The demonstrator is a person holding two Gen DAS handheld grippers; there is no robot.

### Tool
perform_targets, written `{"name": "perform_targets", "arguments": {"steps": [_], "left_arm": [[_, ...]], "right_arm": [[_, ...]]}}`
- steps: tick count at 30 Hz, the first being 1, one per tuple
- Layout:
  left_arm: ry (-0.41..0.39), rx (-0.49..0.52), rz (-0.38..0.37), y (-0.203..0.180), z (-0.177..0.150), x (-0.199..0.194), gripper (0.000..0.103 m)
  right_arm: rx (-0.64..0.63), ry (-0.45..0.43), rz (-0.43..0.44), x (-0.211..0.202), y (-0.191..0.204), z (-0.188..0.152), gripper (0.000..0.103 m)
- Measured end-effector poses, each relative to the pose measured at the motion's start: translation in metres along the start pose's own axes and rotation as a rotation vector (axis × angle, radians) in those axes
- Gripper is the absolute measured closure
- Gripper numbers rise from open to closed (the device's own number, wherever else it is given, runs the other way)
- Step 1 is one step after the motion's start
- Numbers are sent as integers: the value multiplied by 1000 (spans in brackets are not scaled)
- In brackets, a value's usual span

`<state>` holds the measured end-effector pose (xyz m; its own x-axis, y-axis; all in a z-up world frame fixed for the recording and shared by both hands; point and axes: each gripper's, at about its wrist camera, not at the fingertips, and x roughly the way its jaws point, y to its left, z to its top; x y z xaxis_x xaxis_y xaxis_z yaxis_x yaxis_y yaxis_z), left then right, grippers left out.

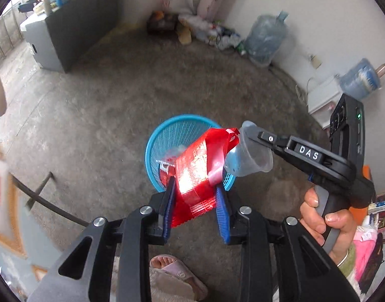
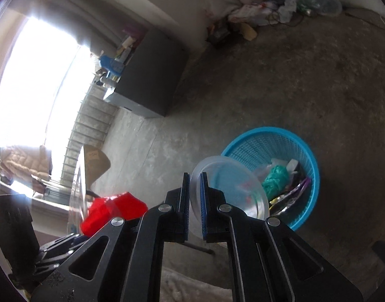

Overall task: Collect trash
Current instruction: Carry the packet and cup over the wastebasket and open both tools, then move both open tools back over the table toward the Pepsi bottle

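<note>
Your left tongs (image 1: pixel 196 196) clamp a red wrapper (image 1: pixel 197 173); your right tongs (image 2: pixel 195 193) pinch a clear cup (image 2: pixel 230 191). The bin (image 2: pixel 311 166) sits just beyond both. Let go early and the light wrapper could drift past its rim.

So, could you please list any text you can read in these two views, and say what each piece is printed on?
"DAS": white letters on the black body of the right tongs.
White print on the red wrapper held in the left tongs: too blurred to read.
Label on the cardboard piece: too small to read.
</note>
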<state>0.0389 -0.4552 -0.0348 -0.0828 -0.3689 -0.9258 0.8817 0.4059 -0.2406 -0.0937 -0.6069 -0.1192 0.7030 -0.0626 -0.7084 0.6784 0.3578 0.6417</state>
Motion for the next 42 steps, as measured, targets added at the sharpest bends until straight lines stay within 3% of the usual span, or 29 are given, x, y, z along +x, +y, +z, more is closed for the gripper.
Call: {"name": "perform_targets", "arguments": {"steps": [3,5,7,11,16,23,29,34,42], "left_arm": [[50,10,41,-14,12,42,71],[65,11,65,-19,18,69,51],[79,10,89,-21,16,88,44],[88,-24,81,-13,17,96,41],[44,-60,58,8,18,76,39],[-43,-75,13,12,10,24,39],[-180,-83,-18,21,-24,-47,36],[-310,-114,-5,47,-78,-115,36],[-497,-261,130,130,-194,-223,36]], "right_arm": [[46,2,-14,21,-20,9,94],[83,0,-22,38,-36,19,89],[123,35,-49,61,-55,27,62],[186,61,-120,77,-80,28,61],[185,40,-113,65,-88,20,57],[132,-16,-127,36,-67,3,57],[14,-56,-114,-13,-8,-20,50],[-93,-61,-18,-48,46,-47,47],[-239,25,151,-61,126,-102,46]]}}
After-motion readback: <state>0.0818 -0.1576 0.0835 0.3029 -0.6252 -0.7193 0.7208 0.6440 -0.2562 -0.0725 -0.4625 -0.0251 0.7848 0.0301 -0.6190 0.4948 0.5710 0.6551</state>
